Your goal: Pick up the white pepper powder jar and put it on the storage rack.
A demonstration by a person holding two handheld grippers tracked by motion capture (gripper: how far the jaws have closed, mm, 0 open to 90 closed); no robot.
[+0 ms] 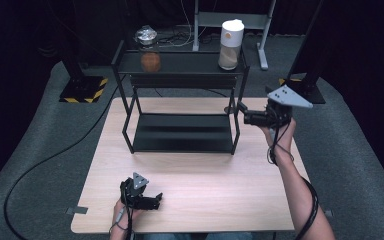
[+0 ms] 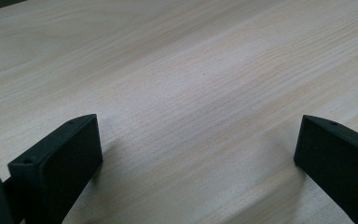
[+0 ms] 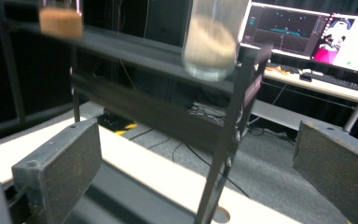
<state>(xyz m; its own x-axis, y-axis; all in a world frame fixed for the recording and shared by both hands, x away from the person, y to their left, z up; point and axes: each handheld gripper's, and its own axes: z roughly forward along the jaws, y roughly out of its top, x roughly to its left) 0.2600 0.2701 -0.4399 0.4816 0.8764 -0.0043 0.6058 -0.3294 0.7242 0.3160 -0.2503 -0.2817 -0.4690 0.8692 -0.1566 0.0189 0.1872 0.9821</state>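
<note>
White jar (image 1: 230,45) with pale stuff inside stands tall on the rack (image 1: 180,64). Right gripper (image 1: 241,111) near it gapes wide, holding nothing. Left gripper (image 1: 154,200) is also wide apart.

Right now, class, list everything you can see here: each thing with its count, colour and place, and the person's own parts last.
Table: one, light wood, centre.
Rack: one, black, two shelves, at the table's far side.
Glass jar: one, clear with orange-brown filling, top shelf, left.
White canister: one, pale filling, top shelf, right.
Monitors: lit, on a desk behind, in the right gripper view.
Left gripper: black, open, low over the table's near edge.
Right gripper: black, open, beside the rack's right end.
Forearms: two, entering from the bottom.
</note>
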